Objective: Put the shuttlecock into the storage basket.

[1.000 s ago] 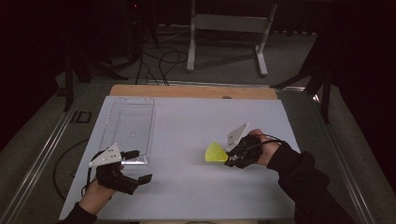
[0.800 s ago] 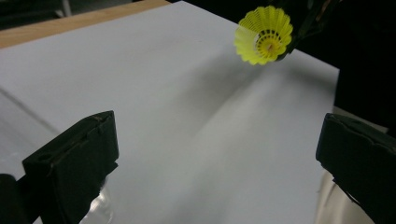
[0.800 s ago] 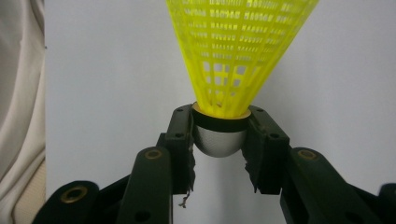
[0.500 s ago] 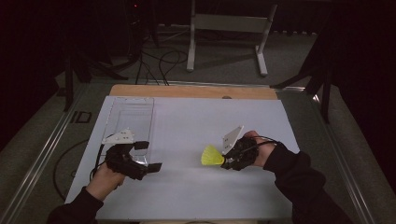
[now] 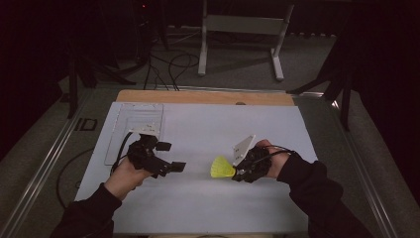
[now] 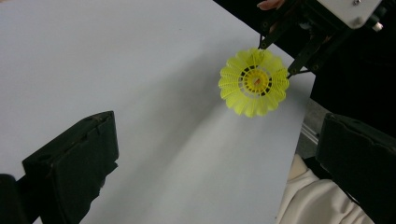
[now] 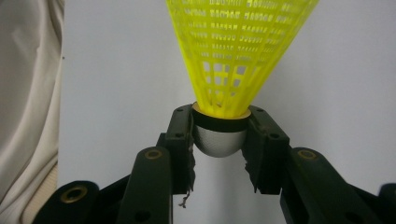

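Observation:
A yellow plastic shuttlecock hangs just above the white table sheet, skirt pointing left. My right gripper is shut on its silver-white cork head, the pads pressing both sides below the black band. In the left gripper view the shuttlecock faces me skirt-first, up and to the right. My left gripper is held left of centre, pointing right toward the shuttlecock, jaws wide open with nothing between them. A clear gap separates it from the skirt.
A clear plastic tray lies at the table's back left, just behind the left hand. A wooden strip runs along the far edge. Beyond the table stand a grey frame and floor cables.
The left hand has risen and moved forward and right, turning its open jaws toward the shuttlecock. The right hand and the shuttlecock have stayed put.

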Motion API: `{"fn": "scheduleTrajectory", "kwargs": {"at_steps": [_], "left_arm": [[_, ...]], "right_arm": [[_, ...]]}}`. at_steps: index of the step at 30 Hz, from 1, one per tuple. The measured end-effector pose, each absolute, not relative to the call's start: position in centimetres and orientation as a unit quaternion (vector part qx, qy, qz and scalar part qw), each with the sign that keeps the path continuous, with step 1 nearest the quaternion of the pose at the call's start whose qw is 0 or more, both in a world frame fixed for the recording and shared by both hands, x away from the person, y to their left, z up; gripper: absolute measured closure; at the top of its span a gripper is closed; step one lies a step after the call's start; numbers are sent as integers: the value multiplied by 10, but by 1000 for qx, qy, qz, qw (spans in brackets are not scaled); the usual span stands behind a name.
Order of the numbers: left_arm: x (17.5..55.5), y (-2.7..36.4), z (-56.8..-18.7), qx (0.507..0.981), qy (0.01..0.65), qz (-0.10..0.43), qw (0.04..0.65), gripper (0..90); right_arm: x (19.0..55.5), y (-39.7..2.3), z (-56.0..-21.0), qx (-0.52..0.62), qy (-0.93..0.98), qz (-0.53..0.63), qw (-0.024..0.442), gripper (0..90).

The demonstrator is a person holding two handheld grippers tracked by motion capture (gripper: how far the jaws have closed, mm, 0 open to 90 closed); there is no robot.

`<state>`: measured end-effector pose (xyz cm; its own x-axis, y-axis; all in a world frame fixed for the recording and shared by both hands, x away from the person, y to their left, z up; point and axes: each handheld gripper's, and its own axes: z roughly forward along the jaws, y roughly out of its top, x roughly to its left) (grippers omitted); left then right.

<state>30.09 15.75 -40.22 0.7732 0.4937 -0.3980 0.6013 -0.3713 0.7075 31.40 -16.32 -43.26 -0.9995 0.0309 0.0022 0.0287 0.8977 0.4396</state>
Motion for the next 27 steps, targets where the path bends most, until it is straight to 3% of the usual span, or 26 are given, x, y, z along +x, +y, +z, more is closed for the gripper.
{"fn": "scheduleTrajectory", "kwargs": {"at_steps": [20,23,27], "left_arm": [[328,102,-409,844,320,-123,413,23],[331,99,-411,844,319,-130,411,45],[335,94,-415,844,320,-135,409,152]], "right_arm": [[312,-154,-429,0,974,226,0,653],[312,-153,-428,0,974,226,0,653],[312,-151,-426,-3,974,227,0,653]]}}
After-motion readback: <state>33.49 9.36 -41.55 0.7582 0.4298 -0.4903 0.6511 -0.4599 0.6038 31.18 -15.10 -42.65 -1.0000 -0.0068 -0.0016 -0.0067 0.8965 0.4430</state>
